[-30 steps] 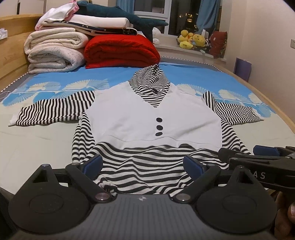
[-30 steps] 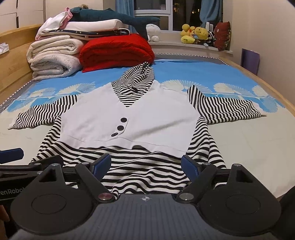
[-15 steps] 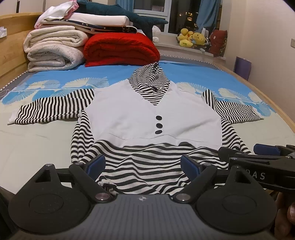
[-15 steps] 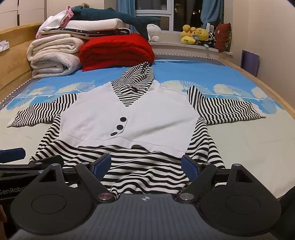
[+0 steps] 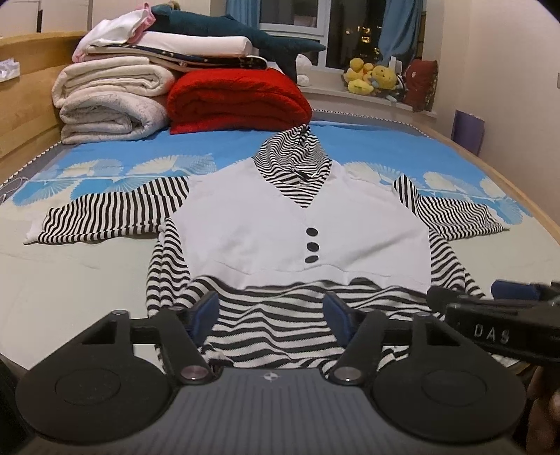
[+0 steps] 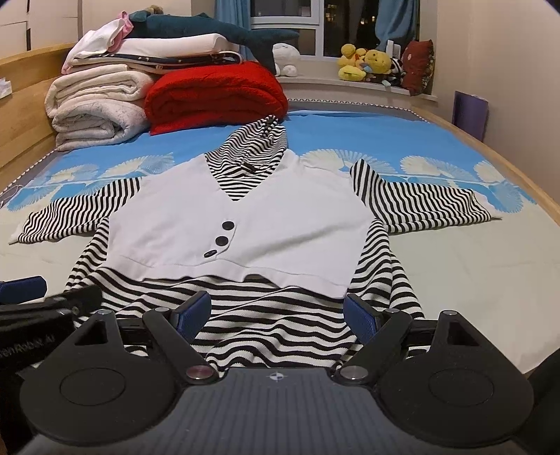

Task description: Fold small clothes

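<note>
A striped top (image 5: 297, 231) with a white front lies flat on the bed (image 5: 87, 280), sleeves spread out to both sides. Its near hem is bunched up between the two claws. The left claw (image 5: 271, 309) is closing, with the striped hem between its fingers, not yet pinched. The right claw (image 6: 278, 311) stands wide apart over the hem. Folded blankets (image 5: 112, 98) sit far back on the left.

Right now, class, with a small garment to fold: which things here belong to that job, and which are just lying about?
Part of the job:
- striped top, spread flat
- left gripper, closing over its hem
- right gripper, open at the hem

Lying about:
- red blanket
- folded white bedding
- shark plush
- yellow toys
</note>
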`<state>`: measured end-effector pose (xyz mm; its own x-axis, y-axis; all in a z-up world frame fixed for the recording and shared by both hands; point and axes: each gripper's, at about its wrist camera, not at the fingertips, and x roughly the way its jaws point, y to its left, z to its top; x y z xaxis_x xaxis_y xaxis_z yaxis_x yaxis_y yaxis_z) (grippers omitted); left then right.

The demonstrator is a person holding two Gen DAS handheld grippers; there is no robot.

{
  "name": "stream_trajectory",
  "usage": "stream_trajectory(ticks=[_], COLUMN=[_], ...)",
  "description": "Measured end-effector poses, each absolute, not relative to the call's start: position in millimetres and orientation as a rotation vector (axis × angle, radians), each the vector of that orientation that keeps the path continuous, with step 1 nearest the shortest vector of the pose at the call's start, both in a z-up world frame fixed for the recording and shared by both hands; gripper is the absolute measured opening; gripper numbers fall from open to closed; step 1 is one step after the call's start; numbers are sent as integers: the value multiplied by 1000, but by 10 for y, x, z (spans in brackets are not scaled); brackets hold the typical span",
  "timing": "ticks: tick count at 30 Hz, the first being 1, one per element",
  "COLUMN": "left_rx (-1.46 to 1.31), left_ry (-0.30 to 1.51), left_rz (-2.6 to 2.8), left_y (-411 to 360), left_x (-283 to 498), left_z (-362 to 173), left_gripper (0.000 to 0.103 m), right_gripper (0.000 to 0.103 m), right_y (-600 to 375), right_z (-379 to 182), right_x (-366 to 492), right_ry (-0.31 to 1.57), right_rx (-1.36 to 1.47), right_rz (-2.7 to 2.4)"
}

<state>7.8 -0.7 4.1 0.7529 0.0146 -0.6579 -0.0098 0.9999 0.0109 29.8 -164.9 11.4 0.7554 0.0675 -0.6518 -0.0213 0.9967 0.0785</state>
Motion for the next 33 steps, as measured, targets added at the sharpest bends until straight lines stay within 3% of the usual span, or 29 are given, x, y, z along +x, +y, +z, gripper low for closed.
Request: stream_trajectory(ticks=[7, 12, 15, 17, 19, 21, 22, 28, 32, 33], left_rx=[28, 11, -51, -77, -86, -66, -74, -200, -386, -421], left_ry=[693, 709, 748, 754, 756, 756, 769, 885, 1023, 1075], left_rz=[-17, -80, -126, -151, -152, -101, -78, 140, 303, 349], left_y=[74, 74, 195, 345, 535, 793, 933, 2102, 2937, 3098], left_x=[185, 281, 478, 689, 957, 1313, 1476, 2430, 2583, 2604], left_z=[660, 684, 649, 664, 674, 678, 665, 331, -173, -261], left_gripper=[65, 65, 56, 42, 28, 26, 26, 27, 29, 28], right_gripper=[84, 84, 84, 82, 78, 56, 53, 53, 70, 70], right_y=[-1699, -1704, -1711, -1730, -1773, -1840, -1871, -1986, -1917, -1871], right_z=[181, 192, 187, 200, 247, 345, 408, 938, 1225, 1263], right_x=[368, 456, 510, 542, 568, 600, 625, 981, 1420, 1556], right_ry=[706, 707, 707, 705, 704, 693, 685, 577, 483, 471], right_rx=[104, 129, 129, 131, 143, 164, 168, 135, 72, 41], right_rz=[43, 38, 29, 27, 28, 66, 87, 170, 256, 281])
